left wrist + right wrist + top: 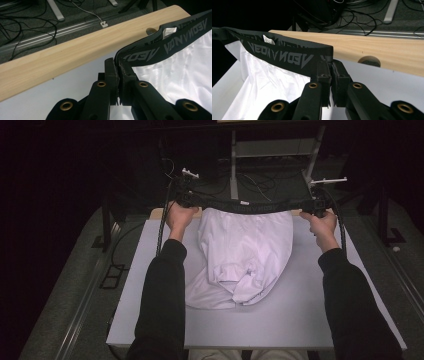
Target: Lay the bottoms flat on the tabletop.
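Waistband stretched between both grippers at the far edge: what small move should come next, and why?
Probably lower both ends straight down to the table. The left gripper and right gripper are each shut on an end of the black waistband, held taut above the surface, while the white garment below lies bunched. Setting the band flat should let the fabric be smoothed.

The white fabric garment (243, 255) lies mid-desk on the grey flat desk (300, 315), its black elastic waistband (247, 207) stretched along the far edge, before the pale wooden board (62, 53).
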`<state>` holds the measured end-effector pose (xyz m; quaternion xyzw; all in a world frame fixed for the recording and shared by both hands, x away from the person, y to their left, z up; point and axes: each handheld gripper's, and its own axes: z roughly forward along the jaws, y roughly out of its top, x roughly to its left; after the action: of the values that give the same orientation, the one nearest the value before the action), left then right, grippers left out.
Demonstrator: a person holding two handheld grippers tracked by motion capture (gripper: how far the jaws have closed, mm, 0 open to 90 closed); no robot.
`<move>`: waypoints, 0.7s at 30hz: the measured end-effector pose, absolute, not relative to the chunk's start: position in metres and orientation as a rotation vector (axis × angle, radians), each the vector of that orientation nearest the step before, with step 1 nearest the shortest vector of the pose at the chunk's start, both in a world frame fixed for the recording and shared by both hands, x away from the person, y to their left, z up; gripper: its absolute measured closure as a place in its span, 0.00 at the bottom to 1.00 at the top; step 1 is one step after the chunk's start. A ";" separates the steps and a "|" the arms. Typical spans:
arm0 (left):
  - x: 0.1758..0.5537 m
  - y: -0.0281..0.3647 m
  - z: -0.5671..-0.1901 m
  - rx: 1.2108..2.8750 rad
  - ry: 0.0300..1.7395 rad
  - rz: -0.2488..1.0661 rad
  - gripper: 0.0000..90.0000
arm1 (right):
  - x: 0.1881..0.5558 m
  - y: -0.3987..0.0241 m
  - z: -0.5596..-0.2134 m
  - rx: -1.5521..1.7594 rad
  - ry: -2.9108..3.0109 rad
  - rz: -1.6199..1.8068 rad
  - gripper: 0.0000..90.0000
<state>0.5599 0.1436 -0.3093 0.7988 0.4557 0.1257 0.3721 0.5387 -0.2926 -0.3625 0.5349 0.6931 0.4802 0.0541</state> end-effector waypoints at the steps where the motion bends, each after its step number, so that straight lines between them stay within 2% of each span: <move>1: 0.562 0.145 -0.308 2.040 1.172 0.318 0.96 | 0.541 -0.292 -0.360 1.620 2.111 1.450 0.95; 9: 0.576 0.149 -0.310 1.996 1.195 0.303 0.96 | 0.558 -0.286 -0.347 1.606 2.098 1.436 0.95; 11: 0.576 0.148 -0.315 1.958 1.213 0.299 0.92 | 0.561 -0.286 -0.351 1.622 2.087 1.422 0.91; 13: 0.574 0.148 -0.322 1.898 1.226 0.286 0.75 | 0.564 -0.288 -0.357 1.694 2.068 1.407 0.59; 14: 0.573 0.148 -0.326 1.877 1.225 0.270 0.69 | 0.563 -0.290 -0.367 1.775 2.072 1.418 0.48; 15: 0.571 0.149 -0.329 1.860 1.222 0.255 0.69 | 0.563 -0.290 -0.367 1.775 2.072 1.418 0.48; 16: 0.569 0.150 -0.333 1.850 1.219 0.241 0.58 | 0.557 -0.291 -0.375 1.768 2.086 1.399 0.42; 17: 0.567 0.151 -0.336 1.839 1.222 0.226 0.54 | 0.554 -0.291 -0.379 1.763 2.097 1.391 0.39; 18: 0.565 0.153 -0.340 1.837 1.224 0.219 0.54 | 0.554 -0.291 -0.379 1.763 2.097 1.391 0.39; 20: 0.559 0.154 -0.347 1.825 1.235 0.227 0.44 | 0.542 -0.294 -0.393 1.785 2.108 1.399 0.31; 21: 0.555 0.156 -0.351 1.812 1.239 0.227 0.44 | 0.542 -0.294 -0.393 1.785 2.108 1.399 0.31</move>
<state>0.5547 0.1556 -0.3507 0.7330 0.5012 0.0920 0.4506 0.5419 -0.2937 -0.3926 0.5764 0.6806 0.4517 0.0225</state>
